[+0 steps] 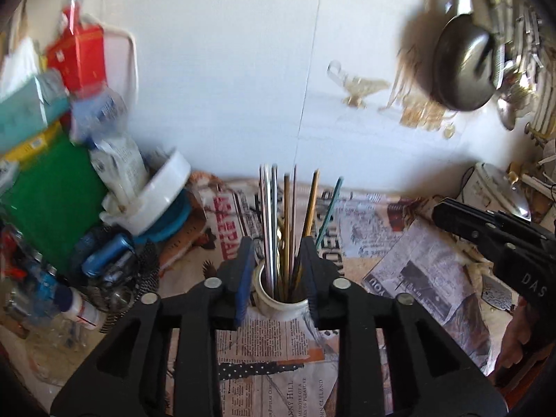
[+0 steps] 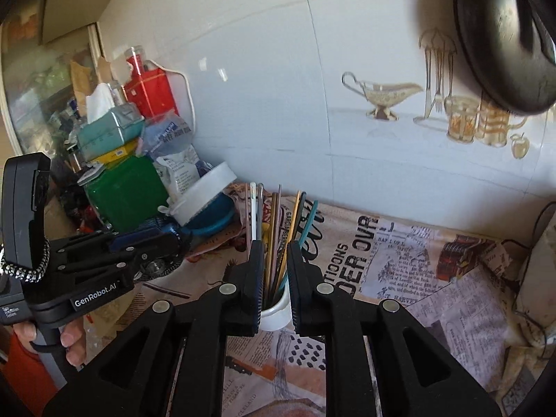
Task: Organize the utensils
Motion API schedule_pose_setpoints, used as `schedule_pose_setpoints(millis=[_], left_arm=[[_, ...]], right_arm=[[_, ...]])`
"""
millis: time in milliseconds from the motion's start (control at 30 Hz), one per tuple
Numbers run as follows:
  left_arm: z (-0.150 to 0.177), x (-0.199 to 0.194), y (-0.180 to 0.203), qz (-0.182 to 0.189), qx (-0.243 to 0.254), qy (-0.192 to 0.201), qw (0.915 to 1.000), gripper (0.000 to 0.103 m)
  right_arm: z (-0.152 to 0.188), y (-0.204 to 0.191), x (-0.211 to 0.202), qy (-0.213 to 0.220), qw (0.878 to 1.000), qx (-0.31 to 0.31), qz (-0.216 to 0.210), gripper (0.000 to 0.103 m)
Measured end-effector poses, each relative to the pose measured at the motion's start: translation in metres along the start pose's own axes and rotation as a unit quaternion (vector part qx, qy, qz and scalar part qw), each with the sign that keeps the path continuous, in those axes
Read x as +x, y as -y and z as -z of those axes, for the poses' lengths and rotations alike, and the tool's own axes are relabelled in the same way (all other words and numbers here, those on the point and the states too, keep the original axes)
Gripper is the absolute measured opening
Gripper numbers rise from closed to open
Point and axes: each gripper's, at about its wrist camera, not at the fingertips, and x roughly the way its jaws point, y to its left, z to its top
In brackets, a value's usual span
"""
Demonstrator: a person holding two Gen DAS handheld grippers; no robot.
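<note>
A white cup (image 1: 278, 307) stands on the newspaper-print cloth and holds several long thin sticks (image 1: 288, 215), metal, gold and teal. My left gripper (image 1: 276, 278) is open with its jaws on either side of the cup, not gripping it. The same cup (image 2: 276, 314) and sticks (image 2: 274, 229) show in the right wrist view. My right gripper (image 2: 274, 278) is open, its jaws framing the cup from nearer the camera. The left gripper's body (image 2: 104, 260) sits at the left of that view, and the right gripper's body (image 1: 497, 232) at the right of the left view.
A pile of boxes, bags and a white tub (image 1: 156, 198) crowds the left by the wall, with a green box (image 2: 125, 191) in it. A dark pan (image 2: 504, 34) hangs at upper right. A pale appliance with a cord (image 2: 535, 271) stands at the right edge.
</note>
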Motion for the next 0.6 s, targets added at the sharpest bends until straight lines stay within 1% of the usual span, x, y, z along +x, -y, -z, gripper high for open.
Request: schedule_pose_setpoints(millis=[33,100,167,233,300,367,433,467,500,533,567,600], left_arm=[[-0.001,-0.016,0.004,-0.002,0.003,0.019,0.9998,0.035],[-0.004,-0.051,0.012,-0.003,0.009,0.057,0.9983,0.035],[-0.005,-0.083,0.018,0.003,0.015,0.087,0.9961,0.039],[-0.004,-0.116,0.021,0.004,0.025,0.12,0.9925,0.045],[-0.001,-0.148,0.023,0.008,0.034,0.149,0.9882,0.046],[0.004,-0.175,0.022,0.016,0.037,0.171,0.9844,0.051],[0.011,-0.2,0.019,0.023,0.04,0.189,0.9809,0.061],[0.015,-0.211,0.018,0.024,0.043,0.198,0.979,0.063],[0.02,-0.222,0.017,0.024,0.044,0.206,0.9773,0.066],[0.024,-0.231,0.016,0.026,0.044,0.211,0.9762,0.071],[0.029,-0.239,0.015,0.029,0.044,0.215,0.9753,0.074],[0.034,-0.246,0.014,0.032,0.044,0.219,0.9743,0.081]], right_arm=[[-0.002,-0.003,-0.02,0.017,1.0,-0.013,0.003,0.012],[-0.005,-0.007,-0.048,0.045,0.999,-0.026,0.007,0.012],[-0.007,-0.011,-0.079,0.074,0.997,-0.03,0.003,0.012],[-0.006,-0.016,-0.112,0.106,0.994,-0.03,-0.001,0.012],[-0.004,-0.021,-0.134,0.13,0.991,-0.029,-0.001,0.013],[0.0,-0.029,-0.158,0.152,0.988,-0.028,-0.001,0.015],[0.007,-0.039,-0.179,0.171,0.985,-0.029,0.0,0.022],[0.01,-0.043,-0.187,0.179,0.984,-0.028,0.003,0.027],[0.014,-0.048,-0.194,0.186,0.982,-0.028,0.003,0.035],[0.018,-0.054,-0.201,0.193,0.981,-0.027,0.002,0.039],[0.023,-0.06,-0.207,0.198,0.98,-0.026,0.002,0.046],[0.026,-0.063,-0.21,0.202,0.979,-0.026,0.004,0.055]])
